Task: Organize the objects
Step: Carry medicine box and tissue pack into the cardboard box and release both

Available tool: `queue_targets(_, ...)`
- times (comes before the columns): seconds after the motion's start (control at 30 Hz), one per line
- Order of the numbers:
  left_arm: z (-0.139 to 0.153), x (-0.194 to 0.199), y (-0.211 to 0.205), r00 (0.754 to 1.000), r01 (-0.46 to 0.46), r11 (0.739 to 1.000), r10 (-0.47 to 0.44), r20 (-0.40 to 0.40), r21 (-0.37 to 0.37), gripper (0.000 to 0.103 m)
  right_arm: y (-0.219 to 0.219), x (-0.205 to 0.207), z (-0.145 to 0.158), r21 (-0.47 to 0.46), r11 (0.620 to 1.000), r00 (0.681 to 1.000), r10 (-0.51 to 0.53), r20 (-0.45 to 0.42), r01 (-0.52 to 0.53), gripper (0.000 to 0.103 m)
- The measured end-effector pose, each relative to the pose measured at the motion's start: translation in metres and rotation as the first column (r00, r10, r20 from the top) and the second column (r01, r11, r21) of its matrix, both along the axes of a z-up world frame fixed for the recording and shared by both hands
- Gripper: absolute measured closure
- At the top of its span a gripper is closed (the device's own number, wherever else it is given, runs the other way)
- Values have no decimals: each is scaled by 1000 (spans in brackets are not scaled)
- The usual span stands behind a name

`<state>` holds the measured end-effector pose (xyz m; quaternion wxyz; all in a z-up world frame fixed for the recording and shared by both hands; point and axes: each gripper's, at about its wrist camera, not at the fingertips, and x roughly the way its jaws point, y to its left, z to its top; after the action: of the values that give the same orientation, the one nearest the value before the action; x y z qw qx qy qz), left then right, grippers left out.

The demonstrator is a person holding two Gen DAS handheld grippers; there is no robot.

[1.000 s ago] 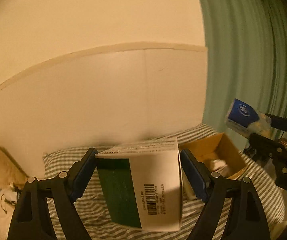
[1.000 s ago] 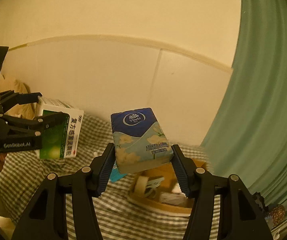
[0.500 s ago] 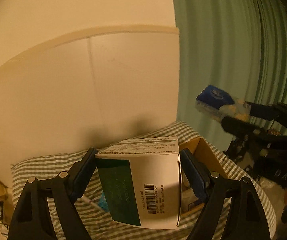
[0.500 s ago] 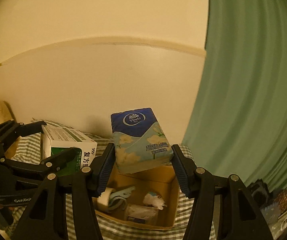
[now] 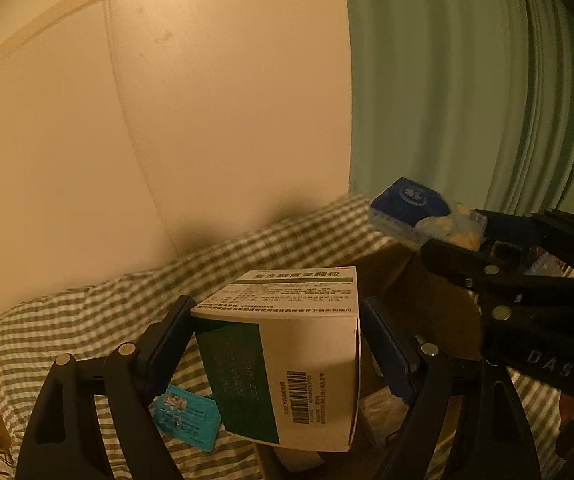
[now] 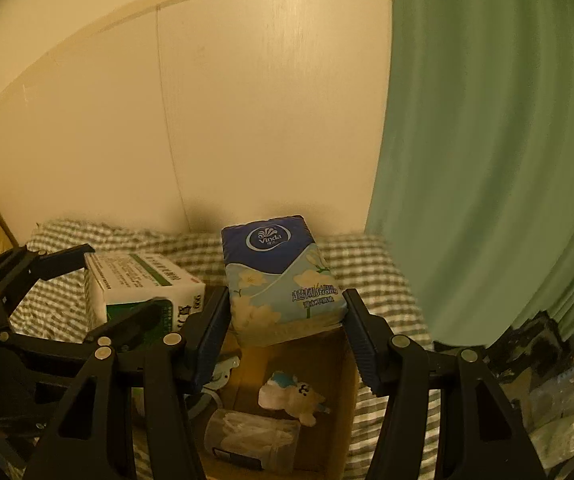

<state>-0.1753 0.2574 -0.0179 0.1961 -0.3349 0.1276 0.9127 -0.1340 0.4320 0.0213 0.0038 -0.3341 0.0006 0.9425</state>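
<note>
- Step: the left gripper (image 5: 275, 344), jaws clamped on the medicine box (image 5: 287, 364), and the right gripper (image 6: 287, 336), clamped on the tissue pack (image 6: 279, 280), carry both over the cardboard box (image 6: 327, 400).
- Next, I judge: lower each inside; free floor lies at 12 o'clock from the plush toy (image 6: 291, 396).

Green-and-white medicine box (image 5: 287, 364) held aloft, tilted, left; blue Vinda tissue pack (image 6: 281, 280) aloft over open cardboard box (image 6: 323, 408).

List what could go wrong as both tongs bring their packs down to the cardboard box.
1. The left tongs with the medicine box and the right tongs with the tissue pack sit close together; they may collide over the cardboard box.
2. The plush toy and clear container already inside leave little room.
3. The soft tissue pack could slip.
</note>
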Motion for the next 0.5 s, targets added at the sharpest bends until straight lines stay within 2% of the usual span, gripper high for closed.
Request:
queue_targets(0.17, -15, -8, 8, 1000, 17, 1000, -17, 23, -5, 18, -4, -5, -23, -5, 1000, 999, 13, 51, -13, 47)
queue_targets(0.37, -17, -12, 9, 999, 22, 1000, -21, 28, -13, 16, 3, -9, -21, -9, 1000, 998, 17, 58, -16, 46)
queue_targets(0.4, -16, -11, 10, 1000, 21, 1000, -20, 24, -21, 13, 3, -8, -21, -9, 1000, 999, 9, 53, -9, 44)
queue_targets(0.43, -15, -8, 9, 1000, 15, 999, -15, 16, -35, 4, 4, -7, -19, -12, 1000, 999, 1, 49, 0, 34)
queue_targets(0.5, -12, 6, 5, 1000, -6, 998, 4, -22, -70, 0, 0, -3, -14, -29, 1000, 999, -10, 32, 11, 18)
